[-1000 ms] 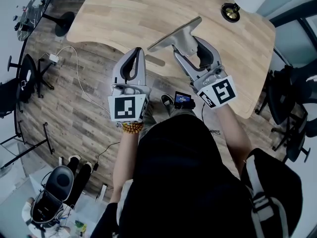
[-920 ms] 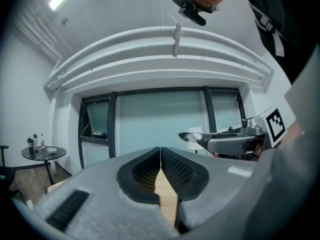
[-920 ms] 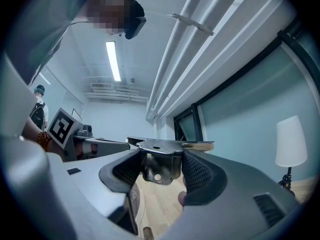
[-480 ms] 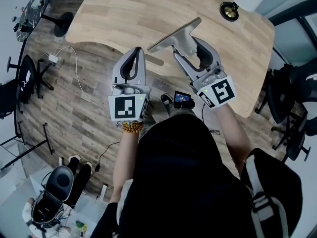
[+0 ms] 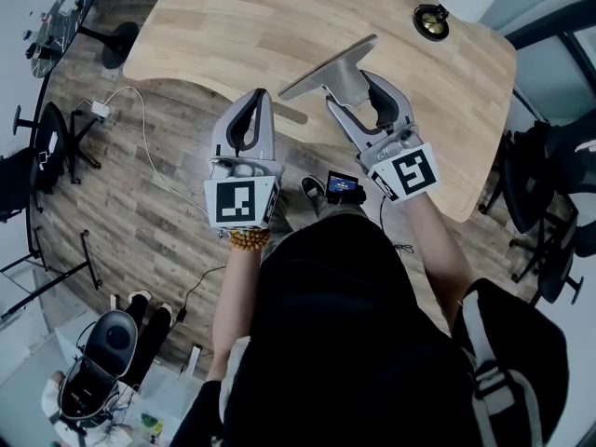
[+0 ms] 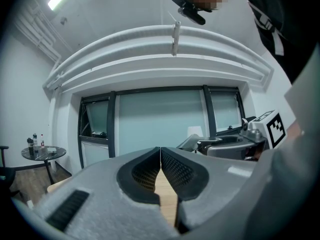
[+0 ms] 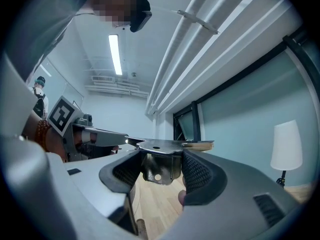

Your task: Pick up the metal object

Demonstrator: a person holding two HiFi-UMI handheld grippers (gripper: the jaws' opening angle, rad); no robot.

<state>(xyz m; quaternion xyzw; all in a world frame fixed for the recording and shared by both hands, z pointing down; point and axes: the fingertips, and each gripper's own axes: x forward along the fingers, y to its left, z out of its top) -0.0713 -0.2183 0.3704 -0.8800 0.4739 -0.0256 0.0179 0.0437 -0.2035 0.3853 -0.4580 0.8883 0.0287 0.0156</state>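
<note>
Right tongs [image 5: 352,89]: clenched on the grey folded sheet-metal bracket [image 5: 328,67]. The ribbed pads press its two side walls, one pad on each.

Bracket position: between the right tongs' pads, at their tips. Its flat top plate sticks out past them to the far left. In the head view it lies over the near edge of the light wooden desk [image 5: 233,26].

Right gripper view: the bracket [image 7: 159,160] fills the gap between the pads of my right tongs [image 7: 161,170]. The holed plate sits across the top and a second hole shows in the hanging wall. Desk wood shows below it, so I judge it held clear of the desk rather than resting on it.

Why held so: pinching the upright walls gives two flat parallel faces to bear on. The thin plate would offer little purchase.

Left tongs [image 5: 263,101]: pressed together with nothing in them. In the left gripper view the tips [image 6: 160,155] meet in a thin seam, with desk wood showing below it.

Left tongs' placement: just left of the bracket and apart from it, over the floor beside the desk edge. I judge them parked, since one pair carries the load.

Task state: pick-up looks done.

Risk: the long plate overhangs, so it could twist in the pads.
</note>
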